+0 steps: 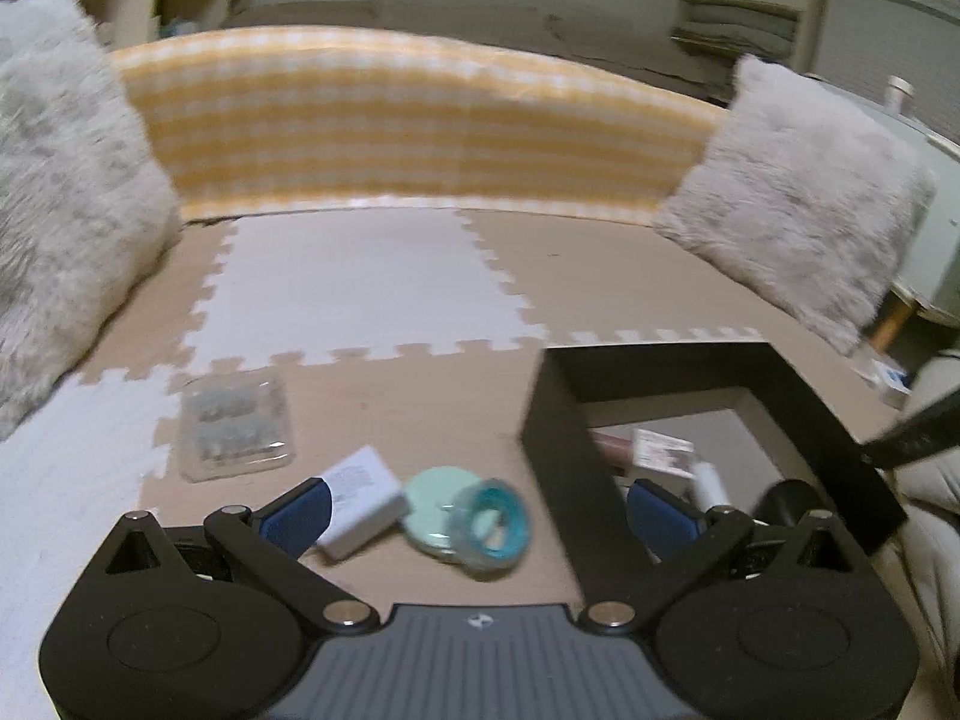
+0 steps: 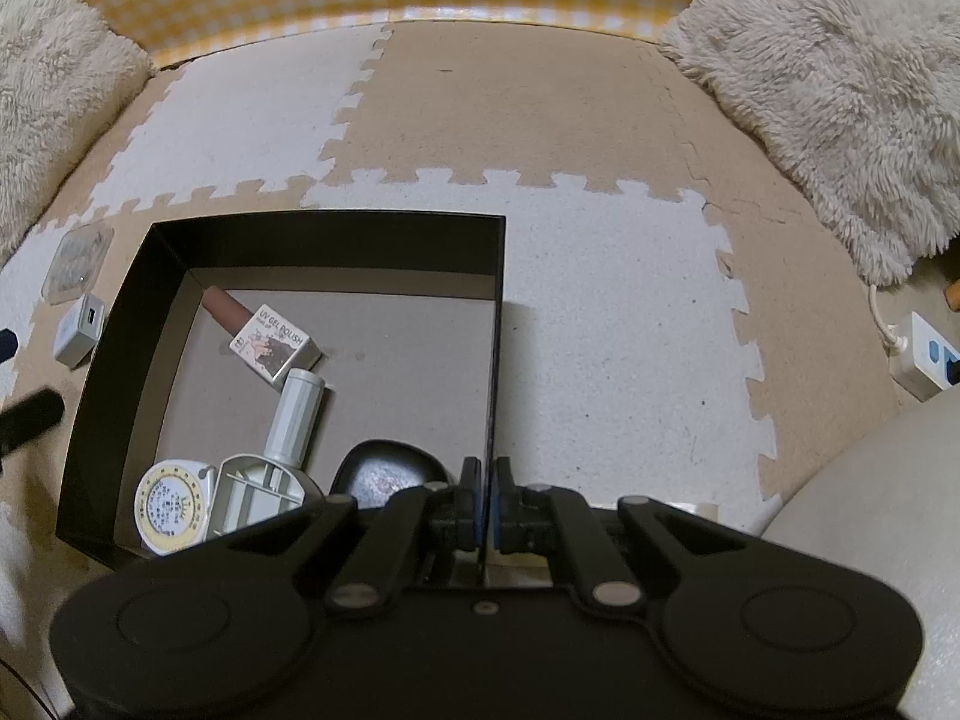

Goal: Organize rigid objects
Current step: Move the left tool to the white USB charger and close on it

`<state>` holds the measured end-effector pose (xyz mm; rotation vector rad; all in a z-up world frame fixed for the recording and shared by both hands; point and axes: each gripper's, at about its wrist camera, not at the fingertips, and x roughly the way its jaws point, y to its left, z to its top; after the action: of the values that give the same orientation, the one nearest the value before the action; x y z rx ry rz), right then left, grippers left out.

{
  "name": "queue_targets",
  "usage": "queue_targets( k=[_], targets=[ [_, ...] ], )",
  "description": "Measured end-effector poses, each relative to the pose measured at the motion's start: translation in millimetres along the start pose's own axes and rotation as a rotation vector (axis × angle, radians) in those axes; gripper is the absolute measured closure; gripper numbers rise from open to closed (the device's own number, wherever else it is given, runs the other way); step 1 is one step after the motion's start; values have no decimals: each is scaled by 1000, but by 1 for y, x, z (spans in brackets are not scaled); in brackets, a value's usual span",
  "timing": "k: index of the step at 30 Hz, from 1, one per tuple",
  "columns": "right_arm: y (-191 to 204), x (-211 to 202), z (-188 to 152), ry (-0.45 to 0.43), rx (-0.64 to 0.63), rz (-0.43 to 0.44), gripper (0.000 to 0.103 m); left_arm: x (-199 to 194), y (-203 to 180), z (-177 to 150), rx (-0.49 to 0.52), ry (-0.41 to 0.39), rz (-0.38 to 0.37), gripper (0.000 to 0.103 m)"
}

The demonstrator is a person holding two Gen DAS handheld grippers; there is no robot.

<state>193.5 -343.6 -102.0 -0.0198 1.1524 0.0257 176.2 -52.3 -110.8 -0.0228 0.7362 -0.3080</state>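
This is a home living space, seen at floor level. Ahead of the jaws lies a floor of interlocking beige and white foam mats (image 2: pixel 600 276), bordered by a yellow gingham cushion (image 1: pixel 420 138) with fluffy grey pillows (image 1: pixel 798 204) at either end. A power strip (image 2: pixel 927 360) lies off to the right.

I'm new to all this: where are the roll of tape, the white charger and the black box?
Roll of tape (image 1: pixel 493 515), left wrist view, its blue ring.
White charger (image 1: pixel 360 501), left wrist view, its labelled top face.
Black box (image 2: pixel 327 243), right wrist view, its far wall.
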Motion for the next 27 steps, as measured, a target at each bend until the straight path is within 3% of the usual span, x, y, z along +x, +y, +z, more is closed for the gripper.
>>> queue_targets(
  k=[6,17,23,25,27],
  targets=[
    [0,0,0,1,-3,-2,99,10,25,1,-113,26,40,0],
    [2,1,0,4,-7,-7,99,35,78,-9,-535,74,13,0],
    [2,1,0,4,-7,-7,99,42,74,-6,-530,67,42,2],
    [2,1,0,4,-8,-8,99,44,72,-6,-513,62,48,10],
    [2,1,0,3,-8,-7,99,46,70,-4,-491,62,54,25]
  ],
)
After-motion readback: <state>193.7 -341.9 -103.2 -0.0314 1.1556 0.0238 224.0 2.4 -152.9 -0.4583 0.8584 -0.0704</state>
